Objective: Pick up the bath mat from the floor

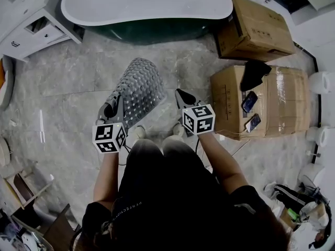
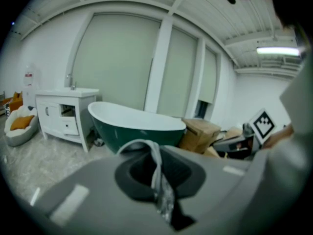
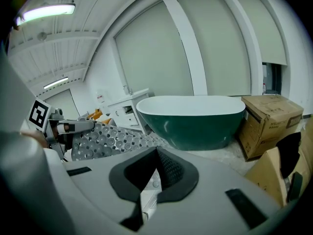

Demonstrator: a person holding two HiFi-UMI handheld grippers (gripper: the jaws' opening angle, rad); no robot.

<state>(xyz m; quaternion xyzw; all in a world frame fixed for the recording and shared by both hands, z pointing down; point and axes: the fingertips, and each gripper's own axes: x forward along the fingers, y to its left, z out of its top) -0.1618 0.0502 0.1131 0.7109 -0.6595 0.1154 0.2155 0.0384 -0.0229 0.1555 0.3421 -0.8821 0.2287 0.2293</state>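
Note:
The grey bath mat (image 1: 138,85), covered in round bumps, hangs off the grey marble floor between my two grippers. My left gripper (image 1: 111,109) is shut on the mat's near left edge. In the left gripper view a thin strip of mat (image 2: 156,165) stands pinched between the jaws of that gripper (image 2: 161,192). My right gripper (image 1: 180,95) is at the mat's right edge. In the right gripper view a pale bit of mat sits in its closed jaws (image 3: 146,197), and the rest of the mat (image 3: 107,141) stretches left toward the other gripper.
A green and white bathtub (image 1: 146,7) stands just beyond the mat. At right are two cardboard boxes (image 1: 256,25) (image 1: 285,106); the nearer one bears phones and a black item. A white cabinet (image 1: 31,33) is at far left. The person's shoes are below the mat.

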